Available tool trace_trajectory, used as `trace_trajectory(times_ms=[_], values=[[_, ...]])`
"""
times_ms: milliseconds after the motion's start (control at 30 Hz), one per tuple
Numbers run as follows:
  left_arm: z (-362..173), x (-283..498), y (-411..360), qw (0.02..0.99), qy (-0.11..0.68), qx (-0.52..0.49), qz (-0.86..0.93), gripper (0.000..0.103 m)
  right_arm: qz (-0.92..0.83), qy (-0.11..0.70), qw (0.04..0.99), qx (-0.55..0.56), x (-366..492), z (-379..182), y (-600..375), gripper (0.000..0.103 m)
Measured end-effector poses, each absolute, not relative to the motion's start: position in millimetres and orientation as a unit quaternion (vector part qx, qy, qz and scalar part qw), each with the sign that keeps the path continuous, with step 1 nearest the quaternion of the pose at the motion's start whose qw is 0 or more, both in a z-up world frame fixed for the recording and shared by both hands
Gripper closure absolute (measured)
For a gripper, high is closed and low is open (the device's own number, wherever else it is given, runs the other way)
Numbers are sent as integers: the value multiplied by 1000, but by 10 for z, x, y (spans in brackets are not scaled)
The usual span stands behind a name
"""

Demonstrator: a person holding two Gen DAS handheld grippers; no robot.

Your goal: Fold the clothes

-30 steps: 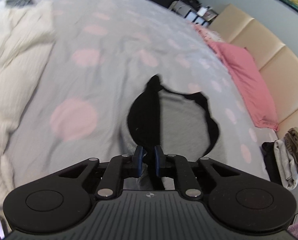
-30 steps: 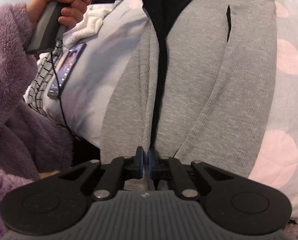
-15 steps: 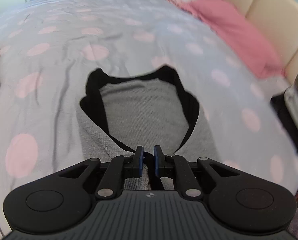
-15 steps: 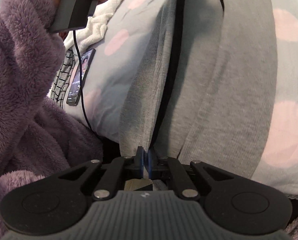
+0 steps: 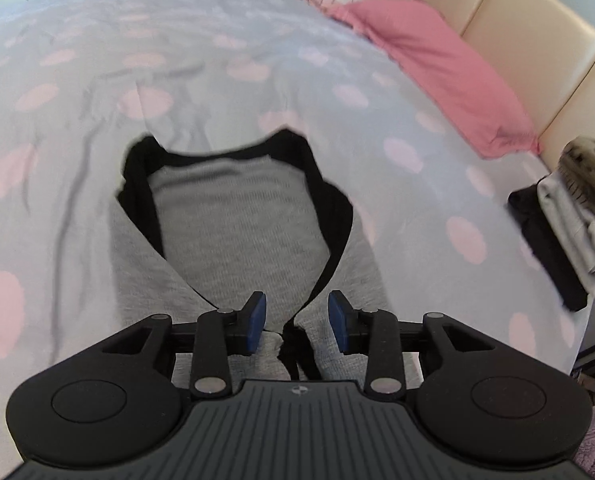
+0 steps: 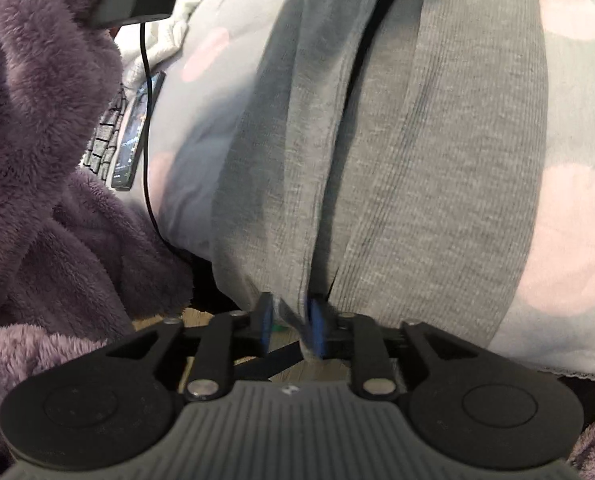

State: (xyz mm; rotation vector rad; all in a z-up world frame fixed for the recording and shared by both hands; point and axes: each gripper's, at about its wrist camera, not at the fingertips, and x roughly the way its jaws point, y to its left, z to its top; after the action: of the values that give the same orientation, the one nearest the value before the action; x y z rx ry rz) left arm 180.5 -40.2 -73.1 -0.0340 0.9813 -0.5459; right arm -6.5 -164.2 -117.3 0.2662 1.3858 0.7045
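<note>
Across the bed, a pale grey duvet (image 5: 257,40) with pink dots gives us a broad, soft surface to fold on, which is why the grey ribbed top (image 5: 233,216) with black trim lies spread flat in the middle of it, neckline away from us. A pink pillow (image 5: 437,52) sits against the cream headboard (image 5: 537,40), and a small stack of folded clothes (image 5: 569,216) waits at the bed's right edge, well apart, so we judge finished pieces go there.

Our left gripper (image 5: 297,316) hangs over the black edge where the two front panels meet; its jaws are opening, the fabric between them but the pads not pressing it. Our right gripper (image 6: 291,322) is at the lower hem (image 6: 293,312) near the mattress edge, its jaws also opening, with cloth between them; blur keeps us from telling whether a pad touches it. We judge both are letting go after laying the garment straight. A phone (image 6: 135,140) rests beside our purple fleece sleeve (image 6: 37,120).
</note>
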Motion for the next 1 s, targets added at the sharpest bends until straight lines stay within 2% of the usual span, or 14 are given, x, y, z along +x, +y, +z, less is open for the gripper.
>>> trace_trajectory(times_ms=[267, 367, 433, 567, 633, 800, 867, 1000], values=[[-593, 1412, 81, 866, 453, -5, -212, 71, 299, 571, 755, 120, -139, -945, -1778, 71], [-649, 1203, 204, 862, 462, 4, -207, 71, 269, 554, 780, 114, -137, -887, -1862, 73], [-681, 1047, 271, 858, 468, 9, -211, 71, 244, 544, 795, 111, -101, -913, -1888, 78], [-711, 682, 405, 848, 475, 17, -235, 71, 197, 537, 811, 122, -50, -884, -2106, 76], [-738, 524, 470, 838, 485, 20, -247, 71, 188, 540, 810, 130, -24, -878, -2250, 70], [-859, 157, 569, 806, 527, 26, -269, 71, 196, 561, 797, 110, -83, -971, -2327, 70], [-912, -2, 604, 792, 544, 23, -276, 64, 206, 581, 781, 103, -146, -1012, -2369, 70], [-1017, -213, 568, 773, 564, 31, -289, 63, 215, 608, 760, 77, -285, -1105, -2380, 71]])
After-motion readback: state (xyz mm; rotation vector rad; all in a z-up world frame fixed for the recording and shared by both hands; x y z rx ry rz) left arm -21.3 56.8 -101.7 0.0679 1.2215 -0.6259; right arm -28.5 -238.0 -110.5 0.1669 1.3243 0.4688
